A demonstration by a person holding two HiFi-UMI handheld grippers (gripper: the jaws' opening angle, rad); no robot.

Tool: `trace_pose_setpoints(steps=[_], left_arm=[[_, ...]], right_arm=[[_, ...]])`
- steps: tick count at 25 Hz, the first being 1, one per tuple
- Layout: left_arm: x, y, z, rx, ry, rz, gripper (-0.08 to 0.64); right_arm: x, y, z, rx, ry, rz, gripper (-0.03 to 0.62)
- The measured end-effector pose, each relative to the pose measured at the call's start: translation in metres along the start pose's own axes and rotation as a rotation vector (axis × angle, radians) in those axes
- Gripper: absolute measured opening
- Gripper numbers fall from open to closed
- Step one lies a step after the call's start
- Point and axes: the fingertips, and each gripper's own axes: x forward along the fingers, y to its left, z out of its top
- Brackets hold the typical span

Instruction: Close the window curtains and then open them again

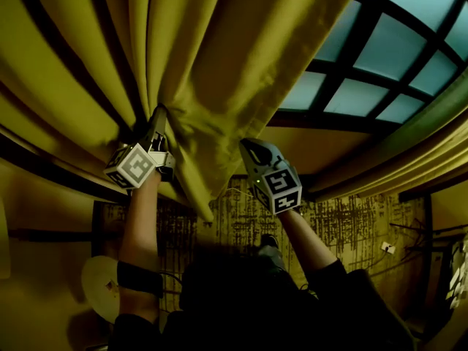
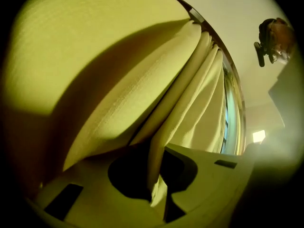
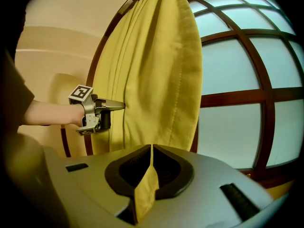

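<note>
Indoors, a dim room shows a patterned floor across the lower half of the head view and a cream wall at the left of the right gripper view. A large window with a dark wooden grid and bluish panes fills the upper right. A yellow curtain hangs in heavy folds across the upper left and centre, covering part of the glass. The left gripper, left of centre, is pressed together on a fold of the curtain. The right gripper, at centre, pinches the curtain's stitched edge beside the bare panes. A dark band wraps the left forearm. A pale round object at lower left is too dim to identify.
</note>
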Motion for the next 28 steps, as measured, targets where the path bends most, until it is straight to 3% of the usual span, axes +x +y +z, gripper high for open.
trace_pose_setpoints(steps=[8, 14, 21, 25, 28], left_arm=[[-0.035, 0.053, 0.042, -0.005, -0.055, 0.060, 0.023], [-0.055, 0.082, 0.045, -0.067, -0.087, 0.122, 0.023], [-0.059, 0.082, 0.044, -0.055, -0.080, 0.109, 0.023], [-0.055, 0.072, 0.036, -0.052, -0.053, 0.073, 0.023], [-0.050, 0.064, 0.031, -0.057, -0.032, 0.039, 0.025]], right_arm=[[0.012, 0.029, 0.006, -0.025, 0.004, 0.053, 0.029], [0.010, 0.035, 0.019, -0.030, -0.021, 0.091, 0.035], [0.018, 0.075, 0.068, -0.049, -0.124, 0.191, 0.226], [0.027, 0.077, 0.117, -0.030, -0.193, 0.138, 0.397], [0.036, 0.060, 0.157, 0.003, -0.248, 0.045, 0.453]])
